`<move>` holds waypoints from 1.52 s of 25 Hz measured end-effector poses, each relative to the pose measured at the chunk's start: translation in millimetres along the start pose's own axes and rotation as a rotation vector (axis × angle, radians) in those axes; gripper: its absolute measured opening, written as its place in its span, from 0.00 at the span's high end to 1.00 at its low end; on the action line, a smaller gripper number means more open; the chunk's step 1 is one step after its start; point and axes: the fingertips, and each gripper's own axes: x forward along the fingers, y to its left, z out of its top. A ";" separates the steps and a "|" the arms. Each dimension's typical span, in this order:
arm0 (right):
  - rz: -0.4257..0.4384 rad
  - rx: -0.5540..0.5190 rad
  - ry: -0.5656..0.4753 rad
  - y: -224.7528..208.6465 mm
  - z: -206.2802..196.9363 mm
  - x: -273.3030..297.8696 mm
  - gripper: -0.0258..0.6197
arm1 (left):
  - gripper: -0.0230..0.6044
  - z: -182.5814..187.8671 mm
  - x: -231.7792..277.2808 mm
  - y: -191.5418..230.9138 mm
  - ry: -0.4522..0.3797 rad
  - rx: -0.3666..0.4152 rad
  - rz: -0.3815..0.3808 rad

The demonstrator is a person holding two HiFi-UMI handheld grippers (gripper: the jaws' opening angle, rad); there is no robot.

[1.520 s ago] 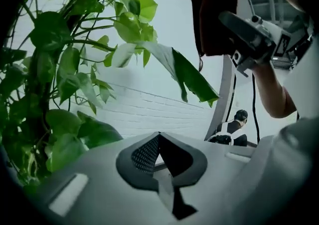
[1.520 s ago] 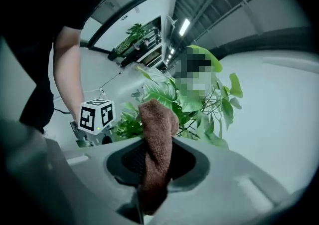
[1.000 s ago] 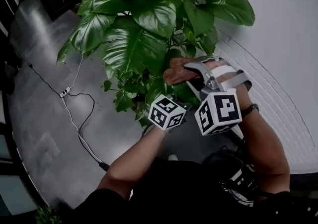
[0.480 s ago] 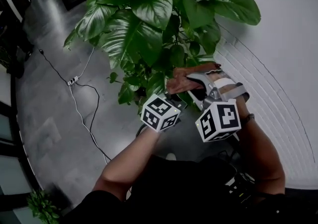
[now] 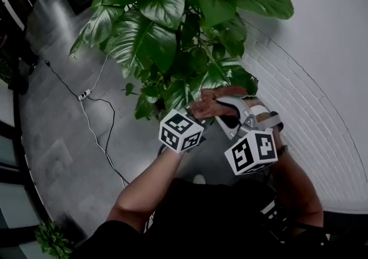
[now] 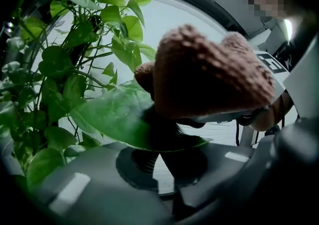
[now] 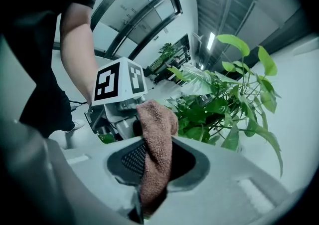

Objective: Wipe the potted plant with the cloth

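The potted plant [image 5: 172, 28] with broad green leaves fills the top of the head view. My left gripper [image 6: 159, 154] is shut on one leaf [image 6: 119, 119] and holds it out roughly level; in the head view its marker cube [image 5: 180, 130] shows just below the foliage. My right gripper [image 5: 221, 107] is shut on a brown knitted cloth [image 5: 214, 100]. The cloth [image 6: 209, 74] lies on top of that held leaf, right above the left jaws. In the right gripper view the cloth [image 7: 155, 144] hangs out between the jaws, toward the left gripper's cube [image 7: 119, 82].
A white ribbed curved wall [image 5: 305, 97] runs along the right, close behind the plant. On the grey floor at the left lie a power strip [image 5: 84, 95] and a black cable [image 5: 106, 137]. A small plant [image 5: 52, 240] stands at the bottom left.
My right gripper has moved down and nearer to me with the cloth, along the held leaf, and has rolled a little. The left gripper has stayed almost where it was, still shut on the leaf.
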 end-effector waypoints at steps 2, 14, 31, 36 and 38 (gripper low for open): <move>0.006 0.014 -0.002 5.8 -2.3 -4.6 0.85 | 0.94 -0.1 1.1 -3.7 -0.002 0.002 -0.004; 0.059 0.119 -0.016 32.2 -14.2 -37.7 0.85 | 0.94 -1.1 5.9 -14.7 0.000 0.031 0.005; -0.117 0.101 -0.114 -78.9 6.8 -106.3 0.85 | 0.94 -5.6 31.7 -52.9 0.018 0.036 -0.032; -0.159 0.105 -0.119 -125.7 -1.9 -48.9 0.85 | 0.94 -5.4 31.6 -55.4 0.019 0.048 -0.008; -0.153 0.088 -0.105 -132.9 -5.2 -25.4 0.85 | 0.94 -3.9 29.7 -54.1 0.019 0.052 0.002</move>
